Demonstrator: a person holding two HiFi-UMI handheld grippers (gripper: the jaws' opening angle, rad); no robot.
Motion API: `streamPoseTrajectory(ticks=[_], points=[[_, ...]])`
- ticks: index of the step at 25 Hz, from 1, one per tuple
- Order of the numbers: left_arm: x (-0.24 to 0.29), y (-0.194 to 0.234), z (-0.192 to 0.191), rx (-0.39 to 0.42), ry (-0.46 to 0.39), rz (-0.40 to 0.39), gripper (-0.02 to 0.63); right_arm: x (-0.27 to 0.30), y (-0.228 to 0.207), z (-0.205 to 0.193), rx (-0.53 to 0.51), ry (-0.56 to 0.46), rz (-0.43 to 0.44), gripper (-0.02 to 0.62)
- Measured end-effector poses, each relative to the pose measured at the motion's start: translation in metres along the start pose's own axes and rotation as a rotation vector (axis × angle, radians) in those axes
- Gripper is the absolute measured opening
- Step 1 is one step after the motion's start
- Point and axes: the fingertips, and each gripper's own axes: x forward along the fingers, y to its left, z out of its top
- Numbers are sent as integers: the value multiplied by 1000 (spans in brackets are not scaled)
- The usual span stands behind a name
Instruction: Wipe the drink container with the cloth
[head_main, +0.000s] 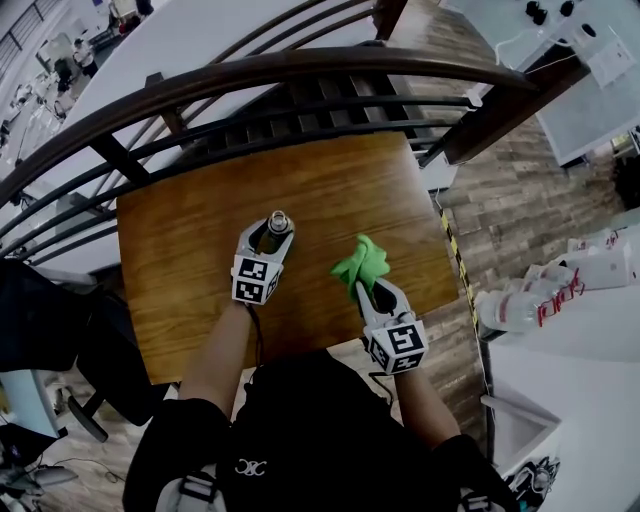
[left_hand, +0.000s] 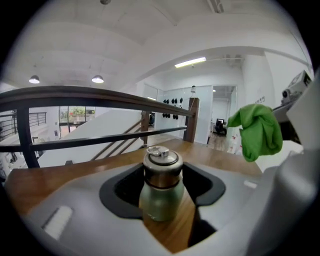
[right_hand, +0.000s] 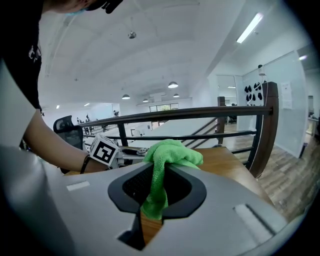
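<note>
Overall: a person, seen from above, stands at a small wooden table (head_main: 180, 250) beside a dark railing (head_main: 300, 72) and holds a gripper in each hand.
Bottle: a pale green bottle (head_main: 277, 222) with a metal cap stands upright on the table, near the middle.
Left gripper: the left gripper (head_main: 270, 238) has its jaws closed on the bottle's sides, one on each flank, and steadies it where it stands on the wood.
Cloth: the bright green cloth (head_main: 360, 265) is bunched into a soft wad and held above the table.
Right gripper: the right gripper (head_main: 372, 290) has its jaws pinched on the cloth. A fold hangs down between them and the rest bulges over the tips.
Gap: the cloth is near the bottle, on its right, and not touching it. The left gripper view shows bare table between the two.
Done so far: both things are in hand, the bottle braced and the cloth gathered for use.
Left to do: probably all of the wiping, since cloth and bottle have no contact here. Nothing shows whether any part of the bottle has been wiped.
Likely next step: bringing the wad across to the bottle's side or cap and rubbing it while the other gripper holds firm.
</note>
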Motion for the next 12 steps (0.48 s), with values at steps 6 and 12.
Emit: streamPoseTrajectory(ticks=[6, 12], points=[[-7, -11, -4, 48, 21, -1, 290, 12, 10, 1, -1, 6, 20, 44], [-17, -3, -43, -10, 102, 27, 293, 14, 17, 7, -13, -3, 34, 44]])
